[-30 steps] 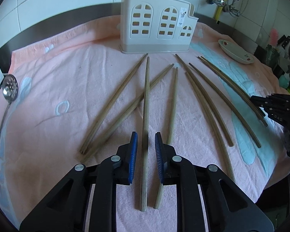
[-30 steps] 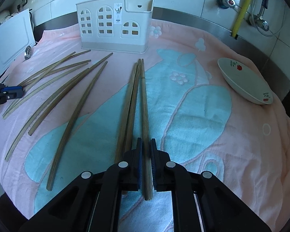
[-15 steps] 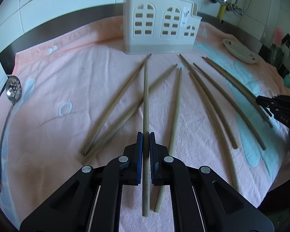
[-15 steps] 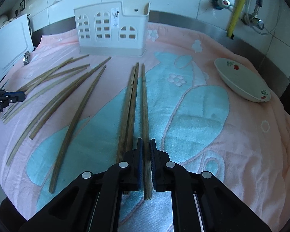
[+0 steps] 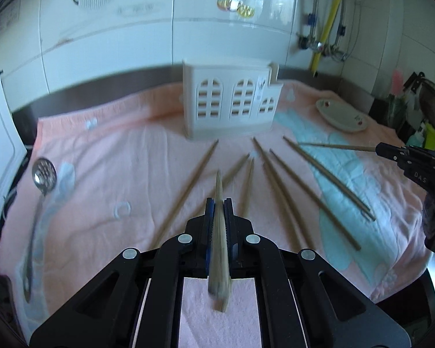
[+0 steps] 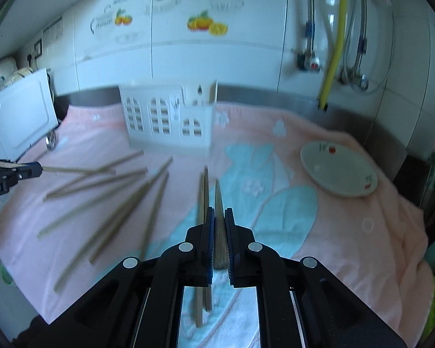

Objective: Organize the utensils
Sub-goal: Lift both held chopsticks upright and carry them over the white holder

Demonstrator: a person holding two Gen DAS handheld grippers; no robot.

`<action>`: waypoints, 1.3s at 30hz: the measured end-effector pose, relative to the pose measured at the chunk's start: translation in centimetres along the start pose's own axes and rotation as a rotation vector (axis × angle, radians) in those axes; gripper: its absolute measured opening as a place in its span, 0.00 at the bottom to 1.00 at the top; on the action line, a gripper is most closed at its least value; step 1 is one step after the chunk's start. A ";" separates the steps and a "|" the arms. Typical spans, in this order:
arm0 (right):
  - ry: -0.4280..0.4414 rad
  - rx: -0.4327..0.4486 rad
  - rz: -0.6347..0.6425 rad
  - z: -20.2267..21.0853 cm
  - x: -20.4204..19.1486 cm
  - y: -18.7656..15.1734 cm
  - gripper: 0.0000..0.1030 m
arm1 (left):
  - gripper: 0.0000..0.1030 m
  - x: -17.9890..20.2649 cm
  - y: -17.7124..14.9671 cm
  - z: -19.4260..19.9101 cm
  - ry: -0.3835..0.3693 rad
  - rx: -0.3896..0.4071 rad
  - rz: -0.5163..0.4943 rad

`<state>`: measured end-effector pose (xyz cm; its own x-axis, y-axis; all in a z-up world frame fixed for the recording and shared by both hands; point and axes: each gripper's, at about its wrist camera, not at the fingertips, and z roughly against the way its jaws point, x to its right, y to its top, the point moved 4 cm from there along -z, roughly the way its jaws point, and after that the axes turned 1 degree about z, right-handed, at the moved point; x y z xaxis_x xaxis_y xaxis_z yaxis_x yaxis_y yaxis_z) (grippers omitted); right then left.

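My left gripper (image 5: 219, 203) is shut on a long wooden chopstick (image 5: 219, 232) and holds it lifted above the pink towel (image 5: 107, 179), pointing at the white utensil holder (image 5: 230, 105). My right gripper (image 6: 219, 211) is shut on another chopstick (image 6: 219, 226), also lifted; it shows at the right of the left wrist view (image 5: 333, 146). Several more chopsticks (image 5: 278, 191) lie fanned out on the towel in front of the holder (image 6: 166, 120). The left gripper with its chopstick shows at the left edge of the right wrist view (image 6: 29, 171).
A slotted metal spoon (image 5: 42, 185) lies on the towel at the left. A white dish (image 6: 337, 171) with red marks sits at the right. A white appliance (image 6: 20, 119) stands at the far left. Tiled wall and pipes run behind the holder.
Both grippers have lifted their chopsticks off the towel and tilted up, so the wall now fills the upper view. The left gripper closed on its chopstick a second ago.
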<state>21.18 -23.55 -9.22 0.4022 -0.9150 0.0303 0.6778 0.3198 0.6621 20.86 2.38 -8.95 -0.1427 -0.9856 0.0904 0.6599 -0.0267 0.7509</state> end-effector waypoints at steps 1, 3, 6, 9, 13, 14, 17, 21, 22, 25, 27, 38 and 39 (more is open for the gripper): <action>-0.001 0.016 -0.003 0.4 -0.1 0.6 0.07 | 0.05 0.1 0.4 0.3 -0.004 0.010 -0.003; 0.005 0.025 -0.003 0.6 -0.3 1.6 0.07 | 0.05 0.2 0.9 0.6 -0.006 0.018 -0.013; 0.007 0.022 0.008 0.6 -0.5 3.0 0.07 | 0.05 0.1 1.8 0.6 -0.012 0.012 -0.017; 0.018 0.021 0.011 0.5 -0.3 5.1 0.07 | 0.05 0.1 3.3 0.9 -0.026 0.017 -0.026; 0.035 0.030 0.003 0.8 0.0 9.1 0.07 | 0.05 0.8 5.8 1.4 -0.037 0.032 -0.059; 0.040 0.034 0.001 0.9 0.1 10.0 0.07 | 0.05 1.0 6.6 1.6 -0.034 0.038 -0.069; 0.059 0.049 -0.006 1.2 0.3 13.0 0.07 | 0.05 1.7 8.8 2.3 -0.034 0.062 -0.097; 0.083 0.063 -0.010 1.5 0.1 16.5 0.07 | 0.05 2.7 12.3 3.6 -0.038 0.114 -0.131; 0.084 0.067 -0.008 1.4 0.0 17.3 0.07 | 0.05 3.0 13.1 4.0 -0.034 0.130 -0.142; 0.082 0.083 -0.005 1.1 -0.2 19.6 0.07 | 0.05 3.6 16.2 5.0 -0.012 0.184 -0.166; 0.080 0.090 -0.004 0.8 -0.3 20.7 0.07 | 0.05 3.7 17.8 5.3 0.005 0.210 -0.178; 0.080 0.091 -0.003 -2.4 -0.8 24.0 0.07 | 0.05 1.5 23.6 0.9 0.070 0.188 -0.137; 0.082 0.086 -0.004 -2.8 -0.9 24.1 0.07 | 0.05 1.2 23.6 0.2 0.073 0.179 -0.131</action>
<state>38.86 -14.35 4.56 0.4509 -0.8920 -0.0312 0.6254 0.2908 0.7241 36.12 0.60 9.03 -0.1607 -0.9853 -0.0581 0.4969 -0.1317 0.8578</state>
